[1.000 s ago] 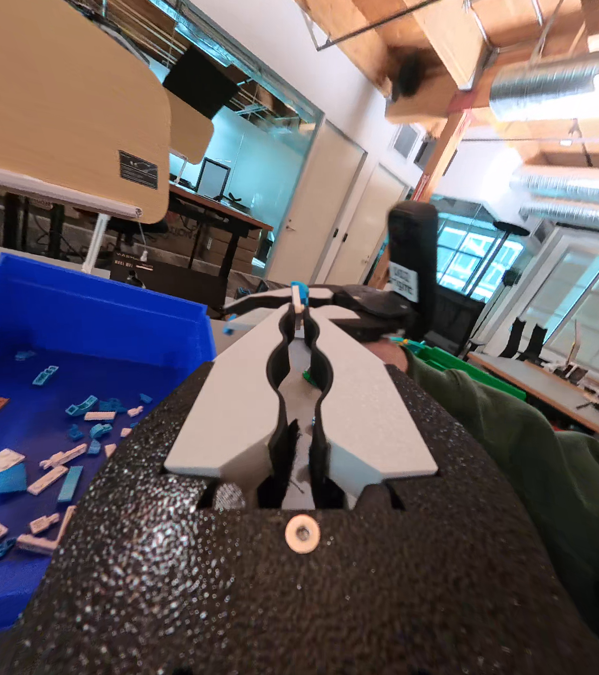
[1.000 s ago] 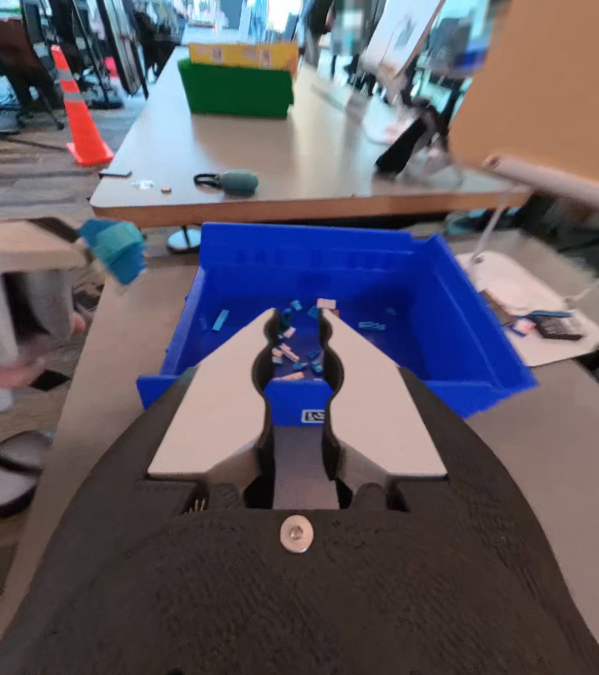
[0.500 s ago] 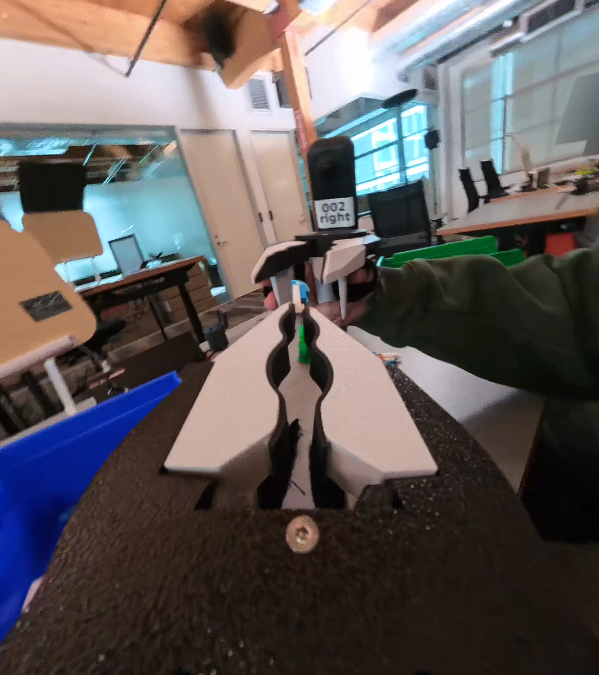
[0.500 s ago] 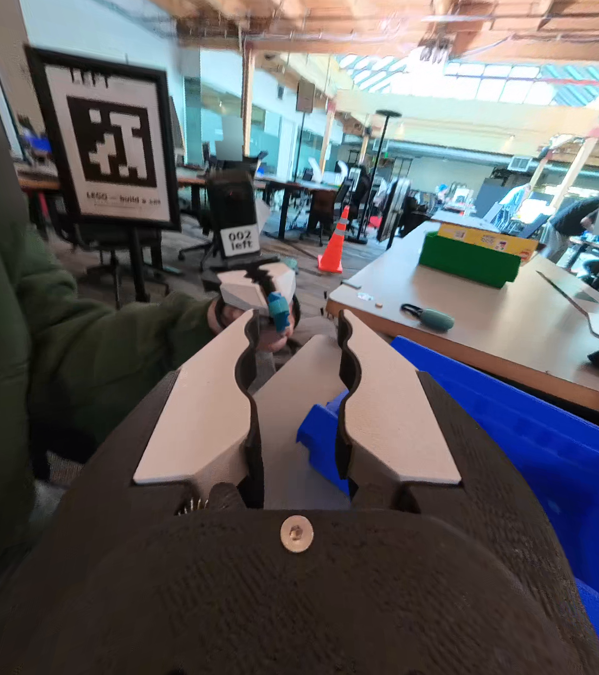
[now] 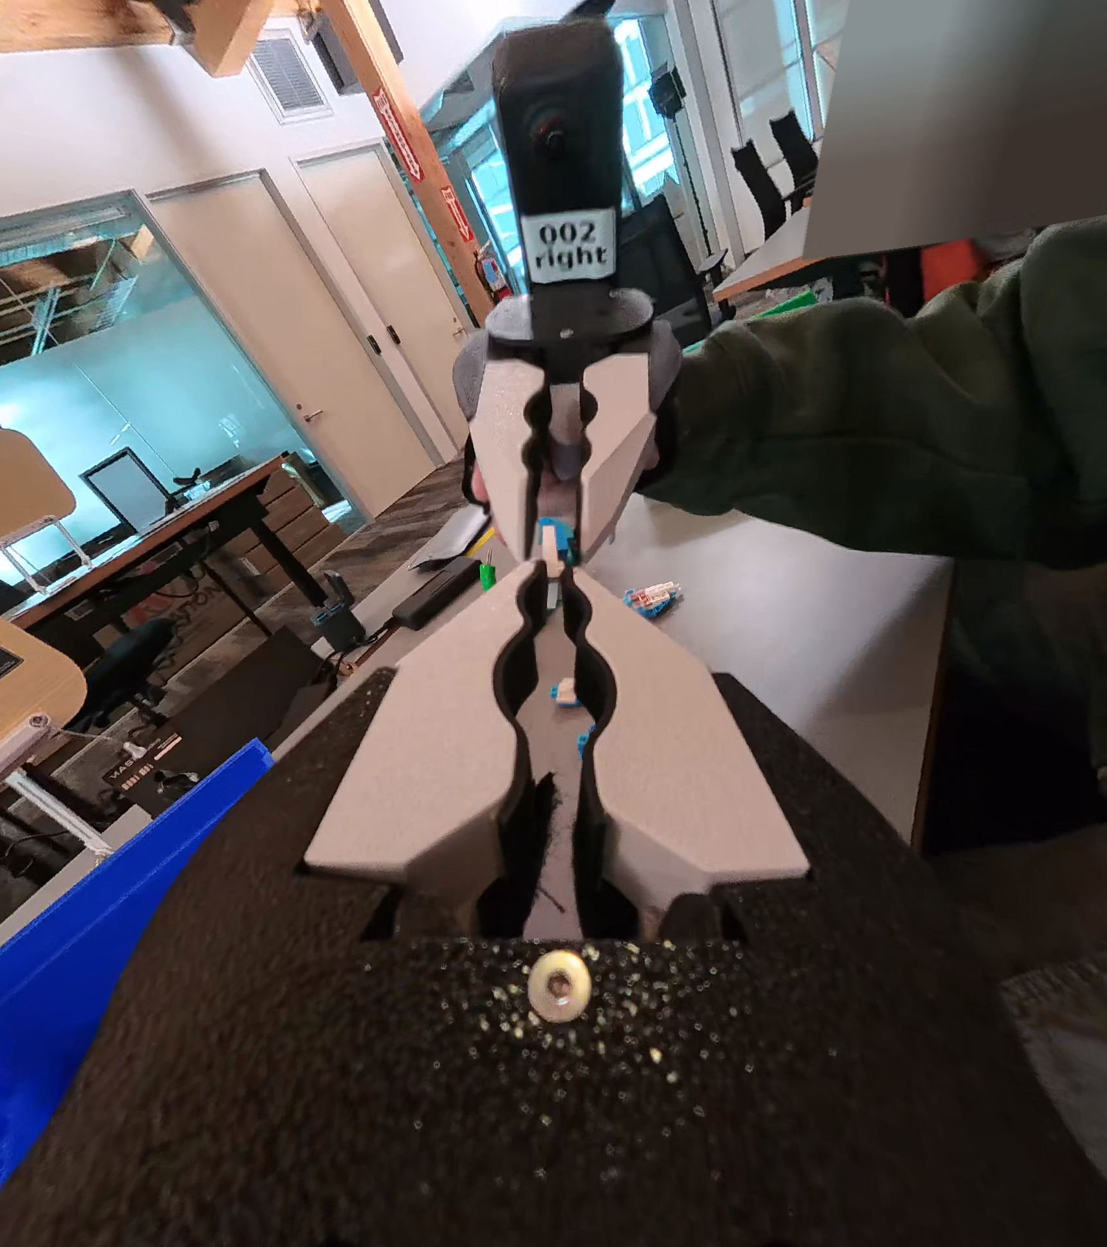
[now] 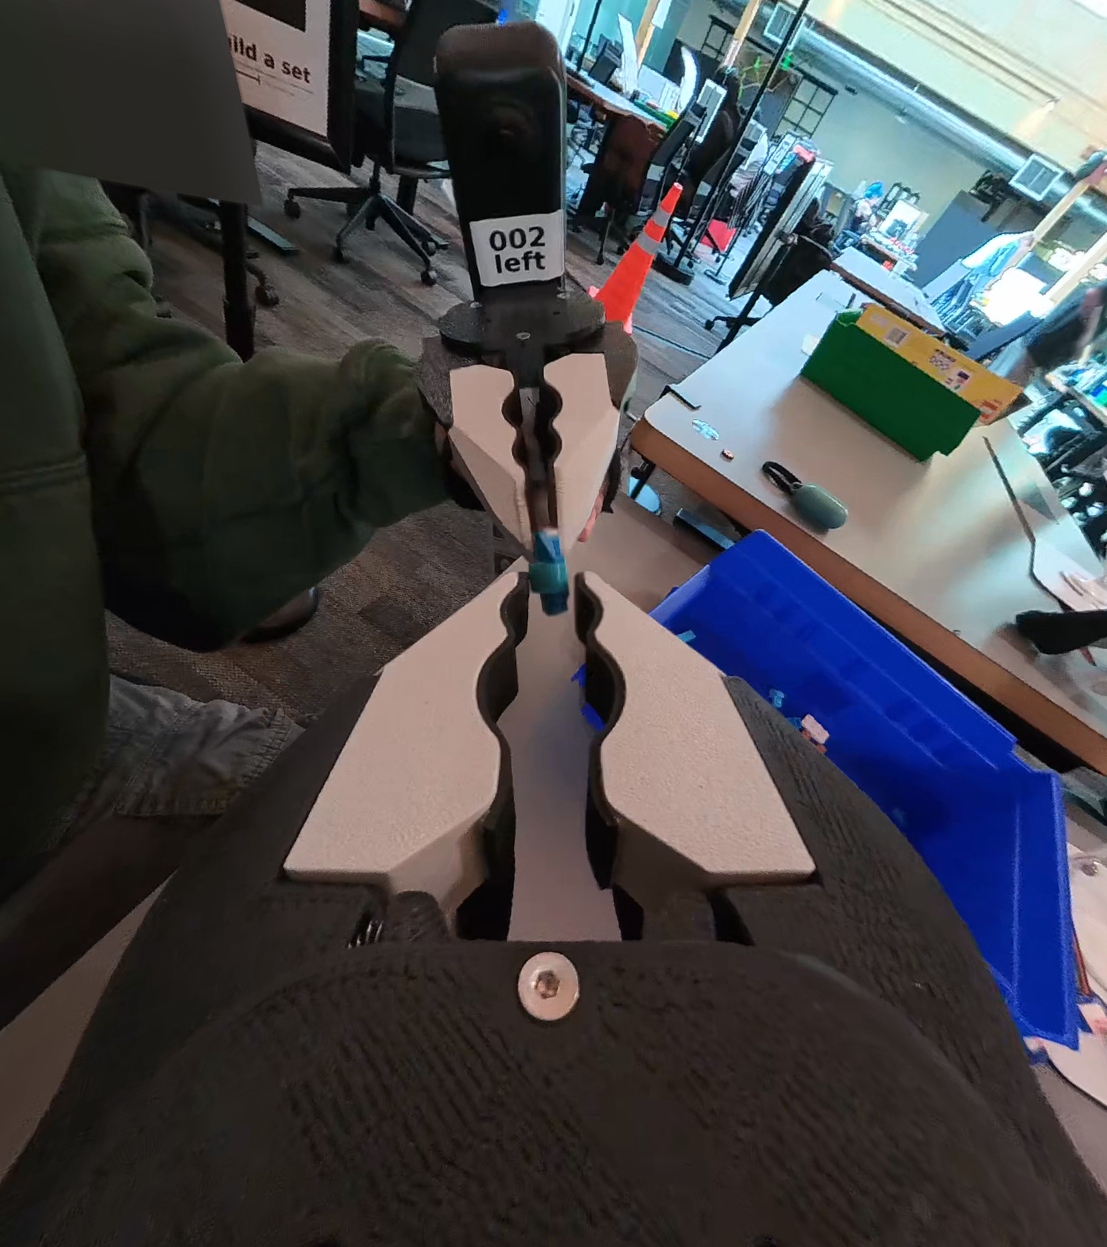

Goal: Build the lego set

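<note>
My left gripper (image 5: 552, 573) is shut on a small blue, teal and white brick assembly (image 5: 554, 543) and holds it in the air above the grey table (image 5: 773, 641). My right gripper (image 5: 551, 550) faces it tip to tip. In the right wrist view my right gripper (image 6: 552, 584) is open by a narrow gap. The brick assembly (image 6: 547, 577) sits between its fingertips and touches or nearly touches the left one. The left gripper (image 6: 541, 526) comes in from above, held by a hand in a green sleeve.
A blue bin (image 6: 875, 708) with loose bricks stands on the table to the right; its corner shows in the left wrist view (image 5: 65, 945). Loose bricks (image 5: 652, 597) and a green piece (image 5: 487, 577) lie on the table. Beyond are a green bin (image 6: 888, 391) and an orange cone (image 6: 638, 270). My two grippers' fingertips are within a few centimetres of each other.
Both grippers swung away from the blue bin, turned to face each other and closed the distance. The right gripper's fingertips now straddle the brick assembly held by the left.
</note>
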Motion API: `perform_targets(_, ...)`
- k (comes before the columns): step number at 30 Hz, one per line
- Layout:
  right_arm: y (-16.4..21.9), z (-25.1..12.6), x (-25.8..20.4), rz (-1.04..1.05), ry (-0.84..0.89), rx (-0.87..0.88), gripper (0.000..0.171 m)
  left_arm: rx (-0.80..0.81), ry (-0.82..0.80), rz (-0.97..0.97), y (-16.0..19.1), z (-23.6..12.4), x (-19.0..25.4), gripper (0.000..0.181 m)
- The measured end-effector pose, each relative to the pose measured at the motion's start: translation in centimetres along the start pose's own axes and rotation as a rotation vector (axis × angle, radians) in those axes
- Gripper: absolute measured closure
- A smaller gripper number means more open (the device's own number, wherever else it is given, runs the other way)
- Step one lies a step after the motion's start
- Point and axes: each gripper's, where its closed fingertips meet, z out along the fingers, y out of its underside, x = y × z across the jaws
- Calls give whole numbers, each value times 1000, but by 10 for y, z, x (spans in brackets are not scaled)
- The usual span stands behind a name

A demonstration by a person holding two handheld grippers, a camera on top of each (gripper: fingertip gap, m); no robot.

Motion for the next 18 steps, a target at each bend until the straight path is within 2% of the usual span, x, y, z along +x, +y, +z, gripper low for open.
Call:
perform_targets(2, -4, -2, -1, -11, 12, 14, 153, -25, 0, 10, 4, 2, 1, 181)
perform_targets(5, -3, -3, -3, -45, 19, -12, 164, -24, 7, 7, 4, 4, 2, 181)
perform_targets(12, 1, -3, -3, -89, 52, -78, 157, -9, 13, 7, 1, 5, 4, 181)
perform_targets(14, 2, -3, -4, -110, 53, -99, 163, -36, 5, 19, 5, 6, 3, 181)
perform_targets(18, -1, -2, 13, -191, 196, -110, 167, -13, -104, -38, 2, 5, -15, 181)
